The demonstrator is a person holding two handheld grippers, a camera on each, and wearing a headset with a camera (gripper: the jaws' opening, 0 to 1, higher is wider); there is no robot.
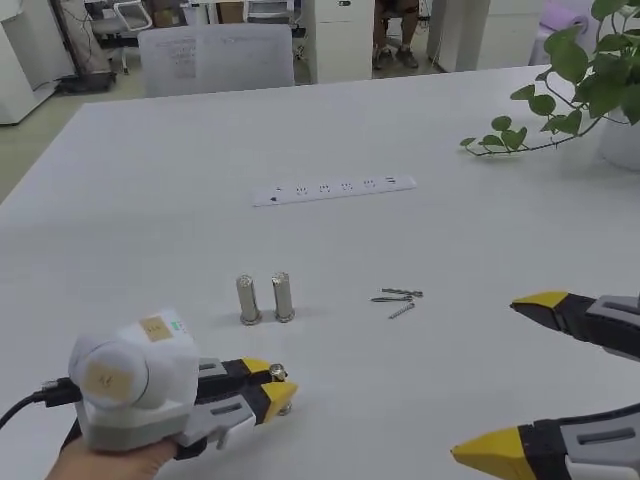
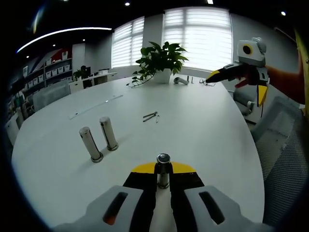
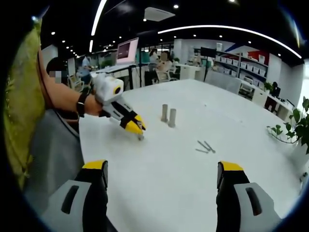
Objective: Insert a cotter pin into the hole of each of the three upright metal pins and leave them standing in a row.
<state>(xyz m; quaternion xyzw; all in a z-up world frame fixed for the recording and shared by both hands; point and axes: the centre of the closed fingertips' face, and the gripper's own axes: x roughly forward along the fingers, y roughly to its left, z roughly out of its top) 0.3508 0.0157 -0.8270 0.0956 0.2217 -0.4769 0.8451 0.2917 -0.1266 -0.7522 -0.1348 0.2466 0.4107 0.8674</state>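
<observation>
On the white table (image 1: pixel 450 150), one shiny steel pin (image 2: pixel 163 175) stands upright, clamped between the jaws of my left gripper (image 1: pixel 268 385). The two other pins (image 1: pixel 266 299), flanged at the foot, stand together at twelve o'clock from it, and the cotter pins (image 1: pixel 398 298) lie at two. My right gripper (image 3: pixel 163 166) gapes wide and empty.

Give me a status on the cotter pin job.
Done: two metal pins stand upright side by side on the table; no cotter pin shows in either. In hand: the left gripper is shut on the third metal pin, held upright; the right gripper is open, holding nothing. Left: the cotter pins lie loose right of the pair, so every insertion and the full row are not yet done.
</observation>
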